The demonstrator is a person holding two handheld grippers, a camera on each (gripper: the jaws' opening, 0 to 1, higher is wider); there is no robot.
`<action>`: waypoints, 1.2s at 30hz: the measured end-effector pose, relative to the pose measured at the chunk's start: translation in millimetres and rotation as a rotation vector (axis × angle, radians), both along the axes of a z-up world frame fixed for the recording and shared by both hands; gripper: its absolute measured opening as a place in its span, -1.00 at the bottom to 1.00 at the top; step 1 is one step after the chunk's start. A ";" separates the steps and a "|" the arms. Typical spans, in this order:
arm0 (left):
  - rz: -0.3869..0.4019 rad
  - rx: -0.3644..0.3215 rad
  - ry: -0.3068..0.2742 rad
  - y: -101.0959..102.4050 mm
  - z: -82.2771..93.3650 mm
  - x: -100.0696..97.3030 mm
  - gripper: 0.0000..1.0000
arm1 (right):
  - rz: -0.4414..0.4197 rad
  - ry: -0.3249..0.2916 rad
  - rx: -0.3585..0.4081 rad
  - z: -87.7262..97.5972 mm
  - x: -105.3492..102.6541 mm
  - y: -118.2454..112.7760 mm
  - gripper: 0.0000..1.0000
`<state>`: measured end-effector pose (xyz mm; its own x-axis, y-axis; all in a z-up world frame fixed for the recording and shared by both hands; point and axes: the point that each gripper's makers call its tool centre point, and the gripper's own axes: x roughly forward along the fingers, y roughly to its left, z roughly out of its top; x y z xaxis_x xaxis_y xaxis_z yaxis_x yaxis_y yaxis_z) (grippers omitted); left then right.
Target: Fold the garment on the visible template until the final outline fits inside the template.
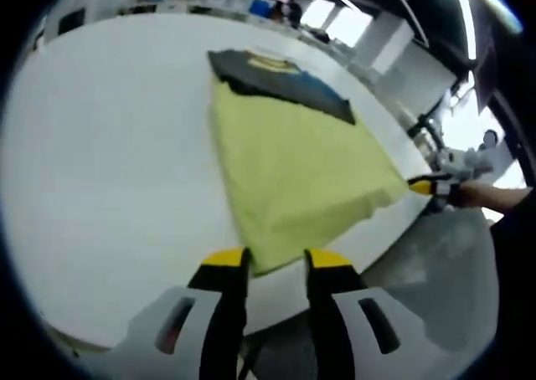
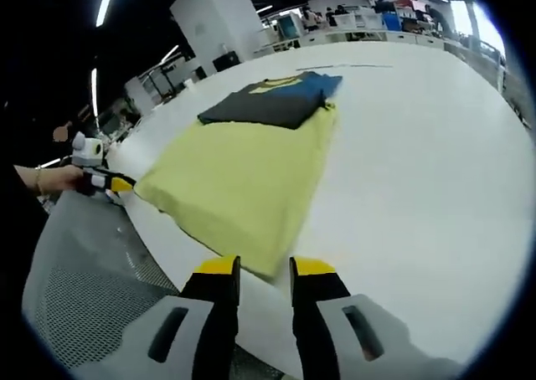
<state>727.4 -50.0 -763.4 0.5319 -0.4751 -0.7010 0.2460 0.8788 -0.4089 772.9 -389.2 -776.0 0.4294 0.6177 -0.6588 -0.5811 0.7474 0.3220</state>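
Observation:
A yellow garment (image 1: 293,171) lies spread on the white table (image 1: 100,146), with a dark grey and blue folded part (image 1: 280,79) across its far end. My left gripper (image 1: 275,261) is at the near corner, jaws closed on the yellow edge. My right gripper (image 1: 429,185) pinches the other near corner at the table's edge, pulling it to a point. In the right gripper view the yellow garment (image 2: 243,179) runs from my right gripper (image 2: 264,269) towards the dark part (image 2: 272,100), and the left gripper (image 2: 113,182) holds the corner on the left.
The table (image 2: 419,146) stretches wide and bare beside the cloth. A person's hand (image 1: 481,194) holds the right gripper beyond the table edge, over grey floor (image 2: 75,271). Desks and boxes stand far behind.

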 end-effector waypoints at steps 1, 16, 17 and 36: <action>-0.004 0.003 0.003 -0.1 -0.9 -0.5 -0.60 | 0.001 -0.001 -0.007 -1.4 0.2 -0.4 -0.62; 0.012 0.023 0.039 5.5 -6.2 -0.5 -0.87 | -0.012 -0.001 -0.039 -3.4 6.2 -3.7 -0.82; 0.014 0.026 0.041 5.9 -6.6 -0.4 -0.89 | -0.012 -0.001 -0.038 -3.6 6.6 -3.5 -0.82; 0.036 0.024 0.061 6.3 -2.8 1.7 -1.00 | 0.007 0.013 -0.074 -0.2 9.1 -3.6 -0.93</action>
